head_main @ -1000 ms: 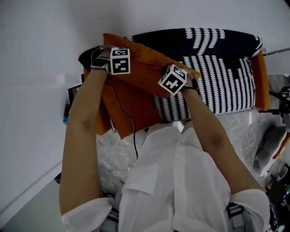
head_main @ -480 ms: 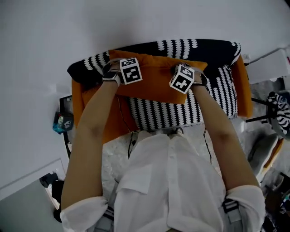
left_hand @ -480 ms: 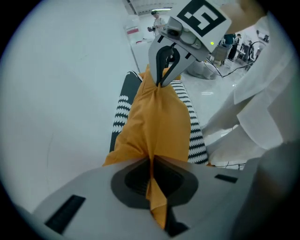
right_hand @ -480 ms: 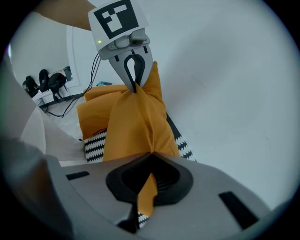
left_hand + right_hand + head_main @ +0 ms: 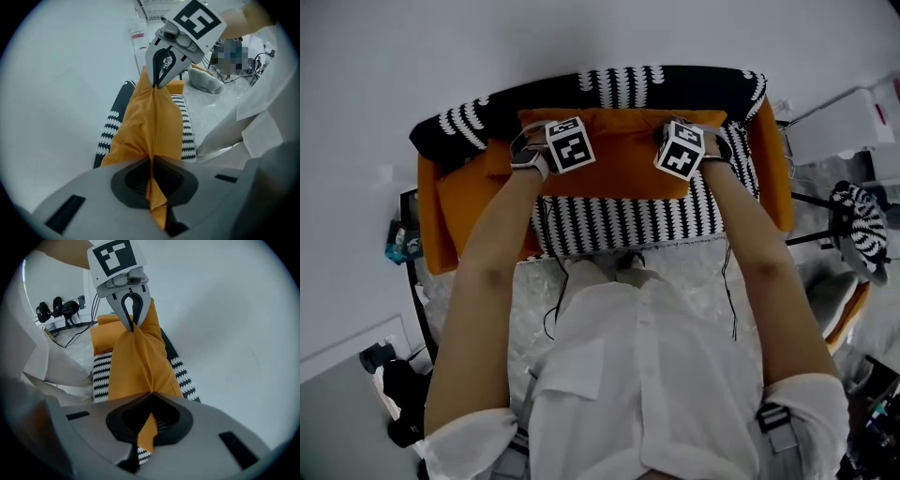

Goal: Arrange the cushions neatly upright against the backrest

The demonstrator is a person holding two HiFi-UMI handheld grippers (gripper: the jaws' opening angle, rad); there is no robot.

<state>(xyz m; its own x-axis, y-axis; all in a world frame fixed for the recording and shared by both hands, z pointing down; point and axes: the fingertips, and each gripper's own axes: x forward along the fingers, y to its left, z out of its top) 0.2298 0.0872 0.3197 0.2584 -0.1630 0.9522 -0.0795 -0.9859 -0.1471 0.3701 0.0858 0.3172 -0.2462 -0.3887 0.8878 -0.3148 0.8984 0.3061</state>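
Both grippers hold one orange cushion (image 5: 619, 159) level, along the black-and-white patterned backrest (image 5: 628, 86) of a small sofa. My left gripper (image 5: 563, 146) is shut on the cushion's left top edge, with orange cloth (image 5: 150, 126) pinched between its jaws (image 5: 152, 180). My right gripper (image 5: 682, 150) is shut on the right top edge, with cloth (image 5: 138, 366) running into its jaws (image 5: 150, 420). Each gripper view looks along the cushion to the other gripper: the right (image 5: 157, 84) and the left (image 5: 131, 326). The patterned seat (image 5: 628, 223) lies below the cushion.
Orange side parts flank the sofa at left (image 5: 455, 211) and right (image 5: 773, 169). A white wall rises behind the backrest. A white cabinet (image 5: 839, 131) and a stool with a striped cloth (image 5: 862, 225) stand at the right. Dark bags (image 5: 394, 412) lie on the floor at left.
The orange cushion has gone from tilted at the sofa's left to level and centred along the backrest. Both grippers moved with it and stayed shut.
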